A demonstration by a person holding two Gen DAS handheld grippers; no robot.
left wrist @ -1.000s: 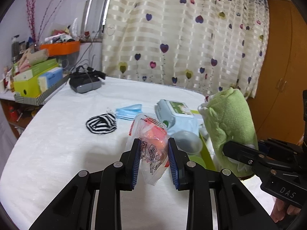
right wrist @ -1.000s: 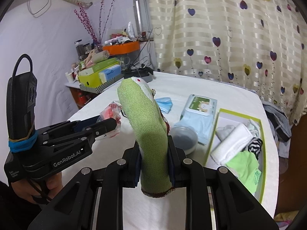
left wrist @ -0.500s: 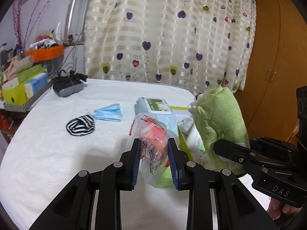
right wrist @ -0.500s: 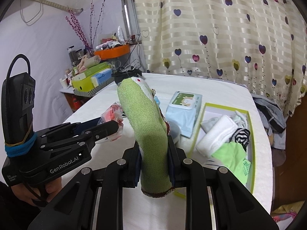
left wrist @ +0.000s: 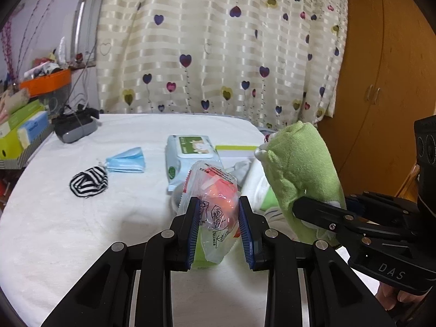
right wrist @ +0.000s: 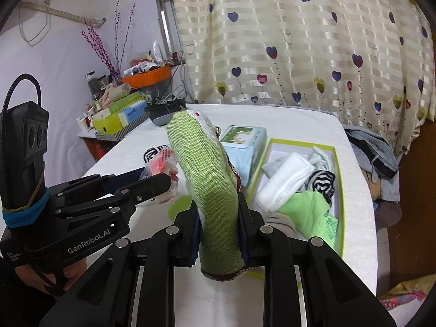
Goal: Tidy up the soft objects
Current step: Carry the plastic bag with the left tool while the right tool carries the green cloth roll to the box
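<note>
My left gripper (left wrist: 218, 229) is shut on a clear plastic packet (left wrist: 215, 199) with orange and red contents, held above the white table. My right gripper (right wrist: 218, 229) is shut on an upright green sock (right wrist: 207, 179), also seen at the right of the left wrist view (left wrist: 302, 169). A green-rimmed white box (right wrist: 338, 190) to the right holds a white roll, a striped sock and a light green sock (right wrist: 308, 212). A striped sock (left wrist: 88, 182) and a blue face mask (left wrist: 126, 160) lie on the table at the left.
A pack of wet wipes (left wrist: 190, 155) lies beside the box. A black and grey device (left wrist: 75, 126) sits at the table's far left. Shelves with coloured boxes (left wrist: 19, 133) and an orange tray stand at the left. A heart-patterned curtain hangs behind; clothes (right wrist: 373, 158) lie off the right edge.
Both grippers have moved right and forward toward the box, each still holding its item. The box now lies closer under the right gripper.
</note>
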